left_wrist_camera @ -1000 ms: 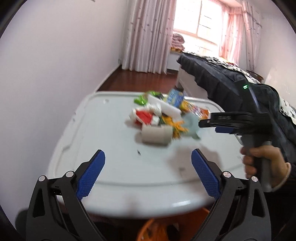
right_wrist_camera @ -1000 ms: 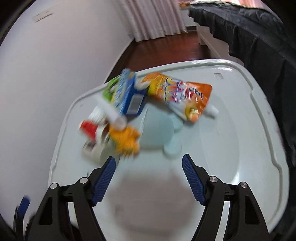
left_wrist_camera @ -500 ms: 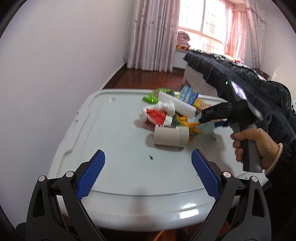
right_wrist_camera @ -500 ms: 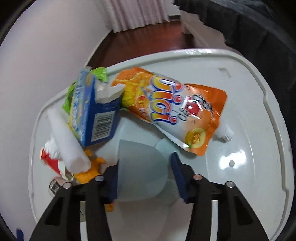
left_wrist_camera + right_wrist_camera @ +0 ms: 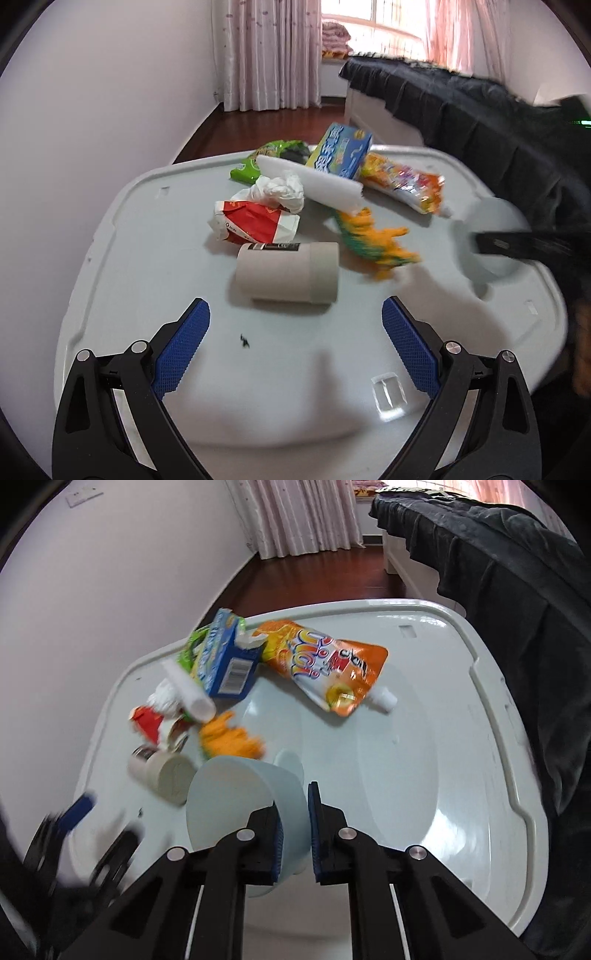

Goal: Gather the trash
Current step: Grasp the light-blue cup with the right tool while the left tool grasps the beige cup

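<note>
A heap of trash lies on the white table (image 5: 295, 369): a grey paper cup (image 5: 290, 271) on its side, a red and white wrapper (image 5: 255, 221), crumpled white tissue (image 5: 282, 190), a white foam piece (image 5: 314, 181), a blue box (image 5: 341, 151), a green packet (image 5: 262, 160), an orange pouch (image 5: 325, 668) and an orange toy dinosaur (image 5: 376, 240). My right gripper (image 5: 295, 834) is shut on the wall of a pale blue plastic cup (image 5: 236, 801) and holds it above the table. My left gripper (image 5: 295, 350) is open and empty, just in front of the grey paper cup.
A small clear plastic cube (image 5: 388, 395) lies near the table's front edge. A dark cloth covers a bed (image 5: 480, 110) to the right. A plain wall (image 5: 92, 110) runs along the left. Curtains (image 5: 273, 51) hang at the back.
My right gripper closed on the pale blue cup and lifted it off the table, pulling back right. My left gripper moved forward toward the grey paper cup.
</note>
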